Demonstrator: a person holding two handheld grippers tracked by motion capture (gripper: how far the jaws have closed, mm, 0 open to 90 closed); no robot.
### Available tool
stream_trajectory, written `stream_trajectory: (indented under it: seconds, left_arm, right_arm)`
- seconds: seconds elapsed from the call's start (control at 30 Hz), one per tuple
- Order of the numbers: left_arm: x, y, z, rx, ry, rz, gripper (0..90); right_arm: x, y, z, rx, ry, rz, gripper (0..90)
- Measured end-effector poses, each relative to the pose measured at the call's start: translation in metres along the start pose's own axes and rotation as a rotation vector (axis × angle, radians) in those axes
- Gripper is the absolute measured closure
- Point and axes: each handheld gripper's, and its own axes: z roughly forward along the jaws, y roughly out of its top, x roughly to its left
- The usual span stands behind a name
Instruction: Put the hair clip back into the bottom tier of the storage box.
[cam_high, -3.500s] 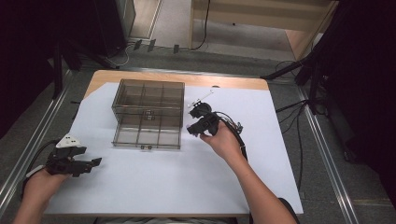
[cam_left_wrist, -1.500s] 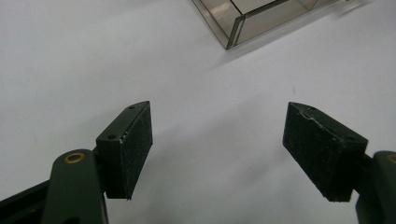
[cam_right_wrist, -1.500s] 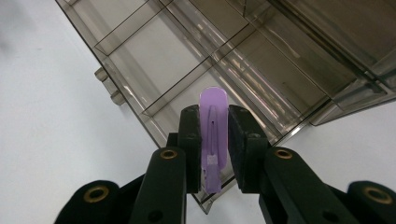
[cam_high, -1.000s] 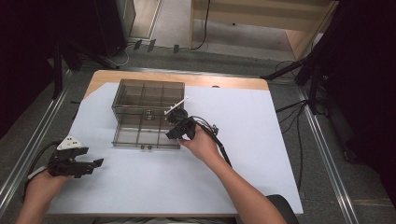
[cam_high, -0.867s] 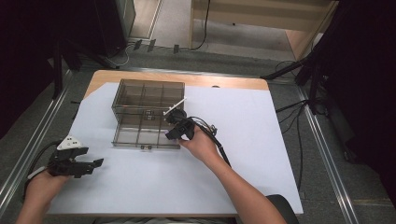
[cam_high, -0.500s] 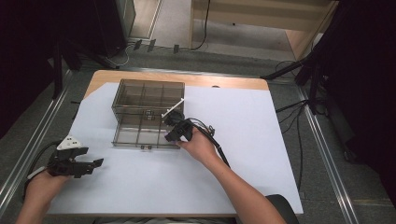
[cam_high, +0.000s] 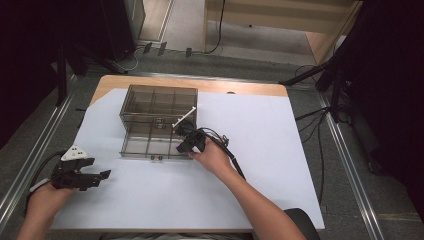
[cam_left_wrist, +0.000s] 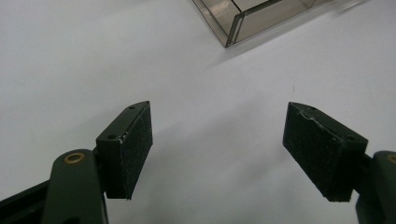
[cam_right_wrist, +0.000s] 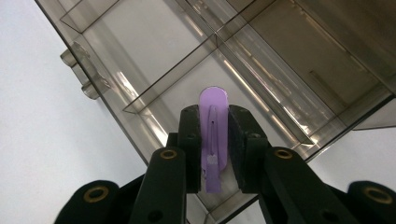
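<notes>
Right tongs (cam_right_wrist: 212, 154) pinched the purple clip (cam_right_wrist: 213, 135), its long axis aimed into the box (cam_right_wrist: 140, 70) cell I hovered over; left tongs (cam_left_wrist: 233, 154) gaped wide, well apart.

A wooden table (cam_high: 240, 87) under a white sheet (cam_high: 280, 150) is standing on grey carpet (cam_high: 345, 165), with metal floor rails (cam_high: 352, 175) running alongside and a light wooden cabinet (cam_high: 280, 15) sitting behind.

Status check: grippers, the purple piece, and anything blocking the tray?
Right gripper shut on purple piece, over clear divided tray. Left gripper open, on white sheet. Nothing in the way.
</notes>
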Motion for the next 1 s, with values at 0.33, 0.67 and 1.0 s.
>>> stream_trajectory:
  seconds: [0.33, 0.67, 1.0]
  left_arm:
    - [0.0004, -0.0002, -0.0002, 0.002, 0.000, 0.002, 25.0]
    - [0.0005, -0.0004, 0.0002, 0.006, -0.004, 0.000, 25.0]
    - [0.0010, -0.0005, -0.0002, 0.005, -0.002, 0.000, 25.0]
  right_arm:
    - [-0.0003, -0.0002, 0.0032, -0.001, -0.002, -0.007, 77.1]
    - [-0.0011, -0.0003, 0.0027, -0.008, -0.004, -0.002, 74.5]
    - [0.0005, 0.0007, -0.0027, -0.034, 0.001, -0.003, 69.4]
